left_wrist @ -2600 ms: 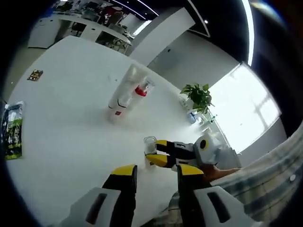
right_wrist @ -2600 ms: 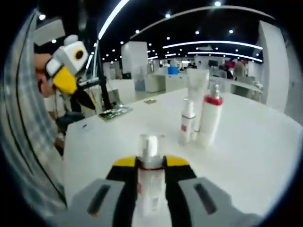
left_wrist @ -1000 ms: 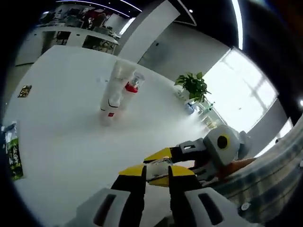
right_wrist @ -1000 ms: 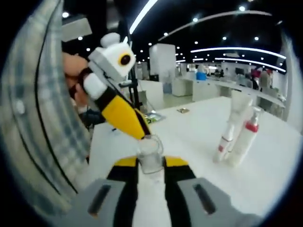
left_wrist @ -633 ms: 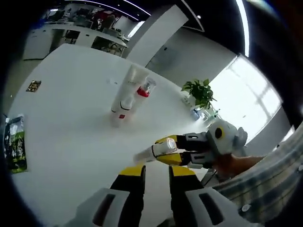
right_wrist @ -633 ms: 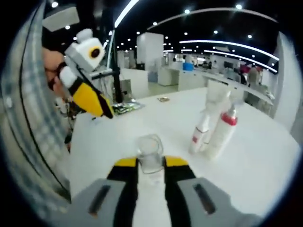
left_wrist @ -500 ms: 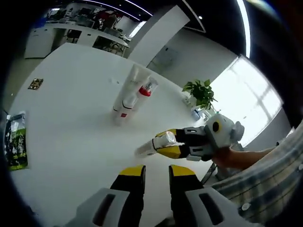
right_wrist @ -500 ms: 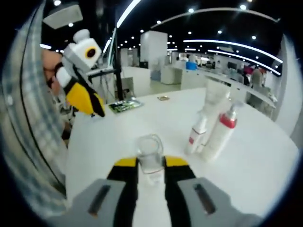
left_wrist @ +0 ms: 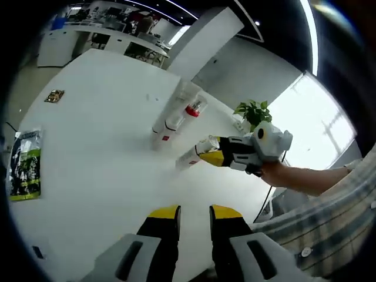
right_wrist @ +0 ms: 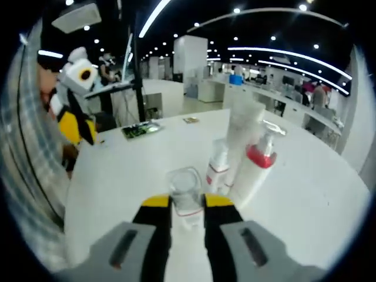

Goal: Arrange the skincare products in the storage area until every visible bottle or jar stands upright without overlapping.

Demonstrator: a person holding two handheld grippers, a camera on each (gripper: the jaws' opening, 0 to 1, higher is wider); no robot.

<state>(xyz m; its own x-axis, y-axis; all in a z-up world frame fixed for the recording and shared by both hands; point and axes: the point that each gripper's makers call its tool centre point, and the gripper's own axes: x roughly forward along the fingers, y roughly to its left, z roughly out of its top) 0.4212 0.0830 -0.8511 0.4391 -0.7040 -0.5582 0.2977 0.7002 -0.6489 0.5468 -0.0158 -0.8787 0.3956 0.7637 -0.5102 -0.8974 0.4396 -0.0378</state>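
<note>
A clear-capped bottle (right_wrist: 185,197) is clamped between the yellow jaws of the right gripper (right_wrist: 186,207), low in the frame's centre. Just beyond it, a white tube (right_wrist: 242,138), a red-collared pump bottle (right_wrist: 254,167) and a small white bottle (right_wrist: 217,166) are grouped upright on the white table (right_wrist: 135,164). The left gripper (left_wrist: 194,212) is seen narrowly parted, gripping nothing, at lower centre. A green packet (left_wrist: 24,164) lies at far left.

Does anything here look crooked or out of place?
Yes: the clear-capped bottle is tilted well off upright, clamped in the right gripper above the table, while the three bottles beyond stand upright, close together.
</note>
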